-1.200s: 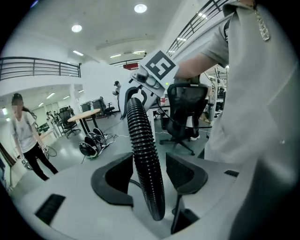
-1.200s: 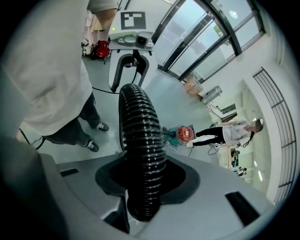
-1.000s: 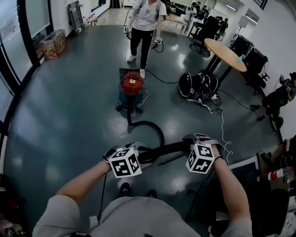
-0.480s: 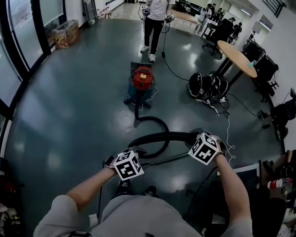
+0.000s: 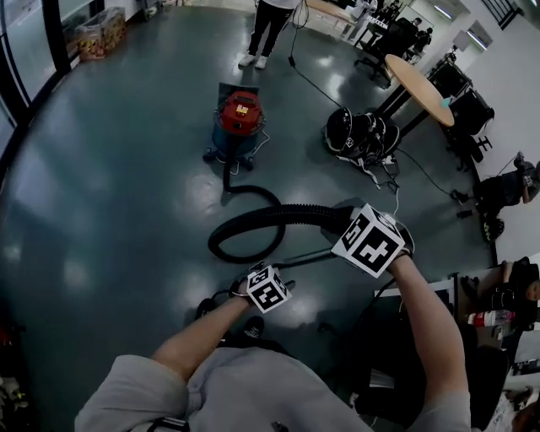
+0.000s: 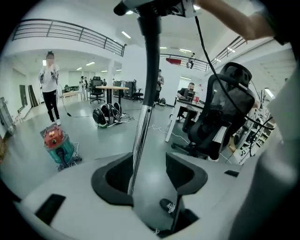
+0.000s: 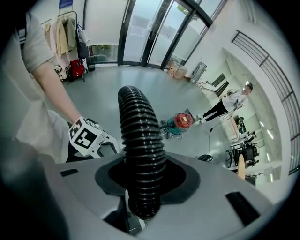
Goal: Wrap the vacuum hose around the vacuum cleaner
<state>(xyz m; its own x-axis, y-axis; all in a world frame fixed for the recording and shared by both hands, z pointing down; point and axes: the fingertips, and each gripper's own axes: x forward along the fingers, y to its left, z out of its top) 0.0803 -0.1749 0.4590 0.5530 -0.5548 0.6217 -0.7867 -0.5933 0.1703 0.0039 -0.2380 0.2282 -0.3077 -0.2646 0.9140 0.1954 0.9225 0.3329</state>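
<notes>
Hose (image 7: 140, 140), just one, clamped in right tongs (image 7: 146, 180); left tongs (image 6: 149, 176) straddle one wand (image 6: 140, 136).

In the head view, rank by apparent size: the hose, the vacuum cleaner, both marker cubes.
Largest: hose.
Then vacuum cleaner and right tool's cube, alike; the cube is simply nearer.
Smallest: left tool's cube.

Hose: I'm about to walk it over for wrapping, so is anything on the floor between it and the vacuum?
Nothing visible. Bare floor runs from the hose to the vacuum; the bags lie off to the right, and a person stands beyond it.
</notes>
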